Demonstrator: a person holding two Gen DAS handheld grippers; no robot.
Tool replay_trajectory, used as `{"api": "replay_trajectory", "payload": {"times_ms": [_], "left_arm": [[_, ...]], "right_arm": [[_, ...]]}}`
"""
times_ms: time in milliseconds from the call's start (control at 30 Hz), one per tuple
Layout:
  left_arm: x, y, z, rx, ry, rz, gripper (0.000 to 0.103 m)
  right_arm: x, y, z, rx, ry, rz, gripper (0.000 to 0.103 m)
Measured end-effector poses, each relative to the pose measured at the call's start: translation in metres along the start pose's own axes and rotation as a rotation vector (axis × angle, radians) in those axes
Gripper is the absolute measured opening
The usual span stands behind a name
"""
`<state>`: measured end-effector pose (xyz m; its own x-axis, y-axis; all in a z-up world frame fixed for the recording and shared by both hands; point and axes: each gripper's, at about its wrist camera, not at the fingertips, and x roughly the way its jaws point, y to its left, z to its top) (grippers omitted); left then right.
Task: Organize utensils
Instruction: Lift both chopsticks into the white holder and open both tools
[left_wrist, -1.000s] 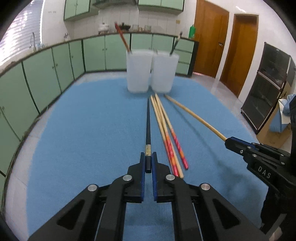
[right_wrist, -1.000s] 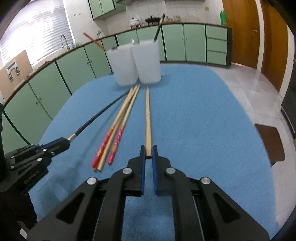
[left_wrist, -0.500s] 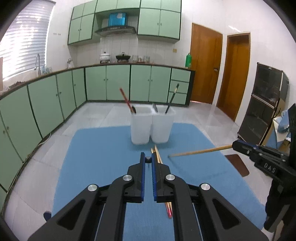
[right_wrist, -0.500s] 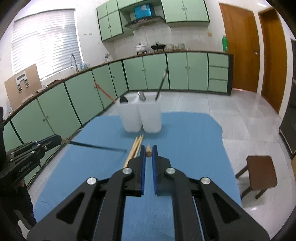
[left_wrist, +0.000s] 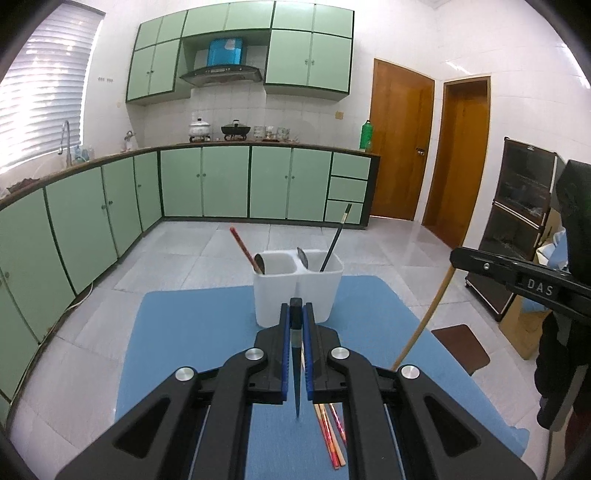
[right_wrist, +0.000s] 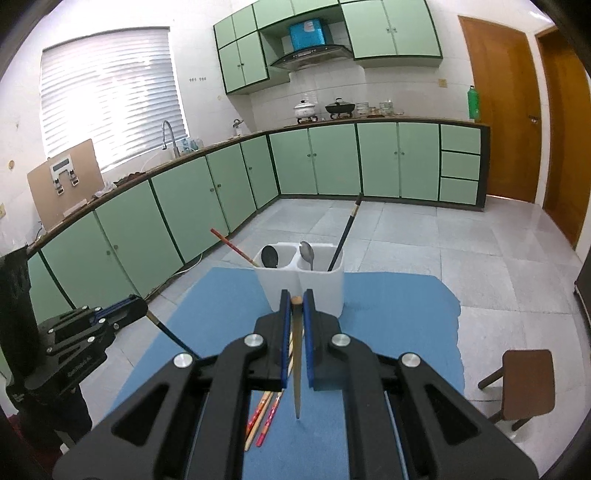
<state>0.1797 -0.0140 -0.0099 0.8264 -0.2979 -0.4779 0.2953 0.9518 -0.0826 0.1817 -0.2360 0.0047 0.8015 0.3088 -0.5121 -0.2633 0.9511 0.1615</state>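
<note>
While each gripper pinches a chopstick hanging point-down, the left gripper (left_wrist: 296, 317) its black chopstick (left_wrist: 296, 373) and the right gripper (right_wrist: 294, 314) its wooden chopstick (right_wrist: 297, 365), the white holder (left_wrist: 297, 291) stands just beyond both, far on the blue mat (left_wrist: 184, 332).

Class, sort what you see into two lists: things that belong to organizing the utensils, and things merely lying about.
Belongs to the job:
- black chopstick in the left tongs
- plain wooden chopstick in the right tongs
- red-patterned chopsticks on the blue mat
- white two-compartment holder

Lying about:
- brown wooden stool
- green bottle
- two pots on the counter
</note>
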Motion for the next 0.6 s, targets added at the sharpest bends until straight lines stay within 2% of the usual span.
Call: {"api": "replay_trajectory", "payload": {"times_ms": [233,433,600], "left_arm": [[-0.001,-0.004,0.028,0.022,-0.052,-0.023,0.006],[0.004,-0.007,0.082,0.047,-0.153,-0.021,0.006],[0.020,-0.011,0.129,0.059,-0.240,-0.019,0.006]], "right_arm": [[-0.003,0.001,0.042,-0.032,-0.061,0.002,0.006],[0.000,-0.003,0.097,-0.047,-0.156,-0.023,0.006],[0.019,-0.015,0.139,-0.031,-0.223,-0.050,0.006]]}}
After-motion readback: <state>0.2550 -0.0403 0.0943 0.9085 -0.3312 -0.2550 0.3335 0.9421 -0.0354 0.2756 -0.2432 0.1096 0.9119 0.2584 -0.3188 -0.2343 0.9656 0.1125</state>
